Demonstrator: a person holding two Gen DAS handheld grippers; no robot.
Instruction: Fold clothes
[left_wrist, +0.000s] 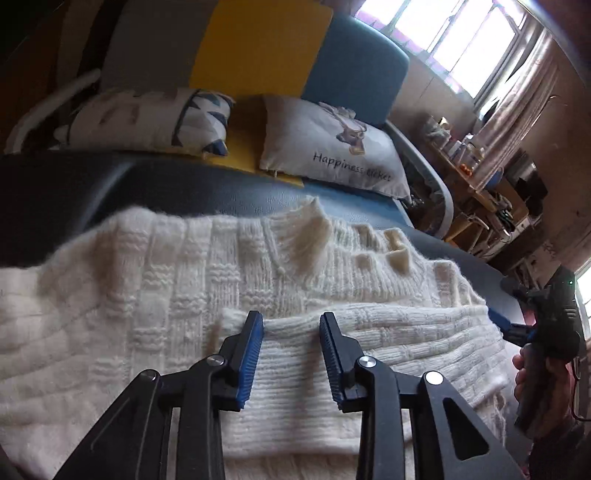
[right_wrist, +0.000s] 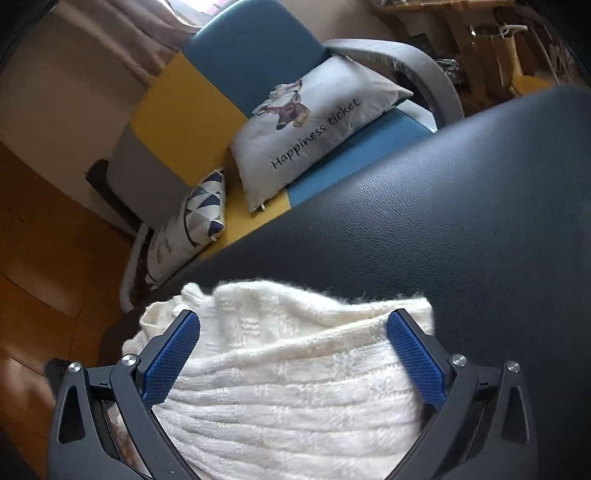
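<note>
A cream knitted sweater (left_wrist: 155, 280) lies on a dark leather surface (left_wrist: 74, 192), with a folded layer across its near part. My left gripper (left_wrist: 291, 321) is open, its blue pads (left_wrist: 255, 339) just above the folded edge, holding nothing. My right gripper (right_wrist: 293, 325) is open wide over the sweater (right_wrist: 295, 369), its pads (right_wrist: 173, 354) on either side of the knit. The right gripper also shows in the left wrist view (left_wrist: 517, 325) at the sweater's right edge.
Behind the dark surface (right_wrist: 461, 221) stands a blue and yellow sofa (left_wrist: 354, 66) with a printed cushion (left_wrist: 332, 147) and a patterned cushion (left_wrist: 147, 118). A cluttered wooden shelf (left_wrist: 480, 177) and a window are at the right. Wooden floor (right_wrist: 44, 240) lies left.
</note>
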